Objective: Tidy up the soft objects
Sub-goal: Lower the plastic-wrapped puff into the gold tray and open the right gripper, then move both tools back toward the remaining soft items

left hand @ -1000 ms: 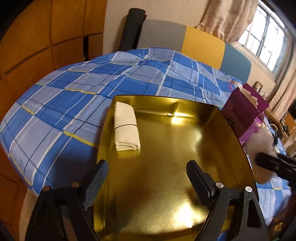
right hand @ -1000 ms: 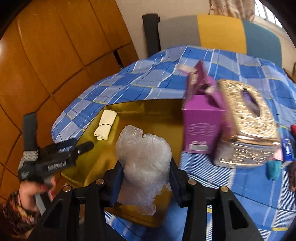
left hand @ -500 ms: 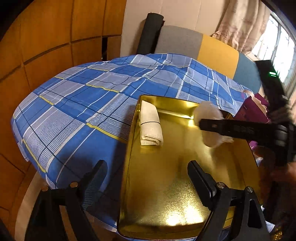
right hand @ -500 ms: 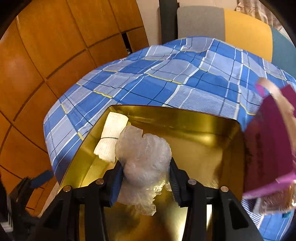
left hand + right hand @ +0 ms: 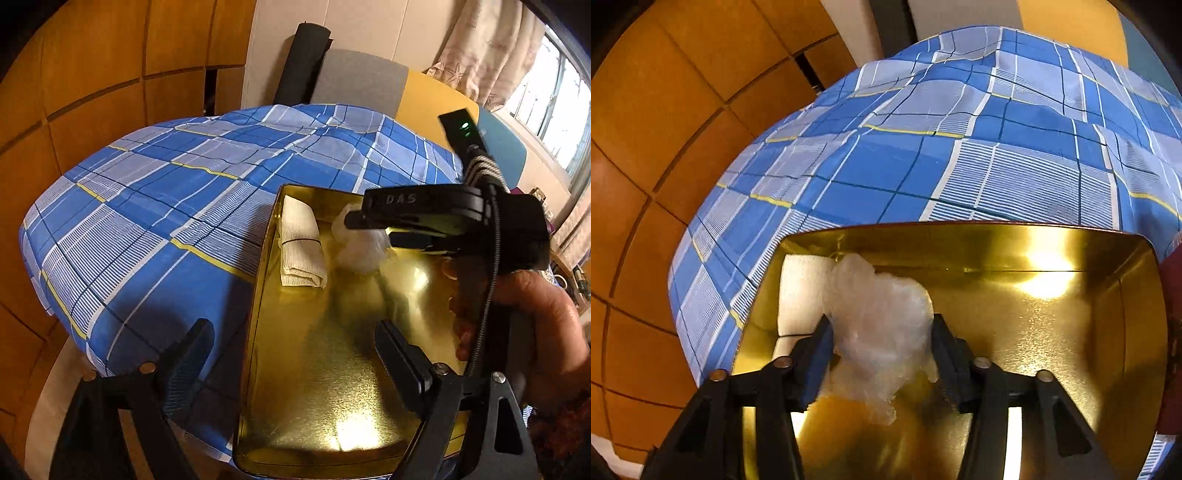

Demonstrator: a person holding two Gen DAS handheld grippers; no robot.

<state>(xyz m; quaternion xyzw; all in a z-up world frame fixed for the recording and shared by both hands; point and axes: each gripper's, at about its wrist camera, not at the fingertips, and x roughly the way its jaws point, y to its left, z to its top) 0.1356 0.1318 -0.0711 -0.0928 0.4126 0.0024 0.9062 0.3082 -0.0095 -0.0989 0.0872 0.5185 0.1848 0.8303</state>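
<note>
The right gripper (image 5: pixel 882 354) is reaching down into the gold tray (image 5: pixel 1071 332), its jaws having just been opening around the crumpled clear plastic wad (image 5: pixel 882 317); the wad is still sitting between the fingers, though whether the pads are still pressing it is hard to tell. The wad is standing with its long axis running away from the gripper toward the tray's far wall, just beside the rolled white cloth (image 5: pixel 301 247), which is lying lengthwise along the tray's left wall. The left gripper (image 5: pixel 291 350) is hovering wide open and empty over the tray's near left edge and the blue plaid tablecloth (image 5: pixel 166 206).
</note>
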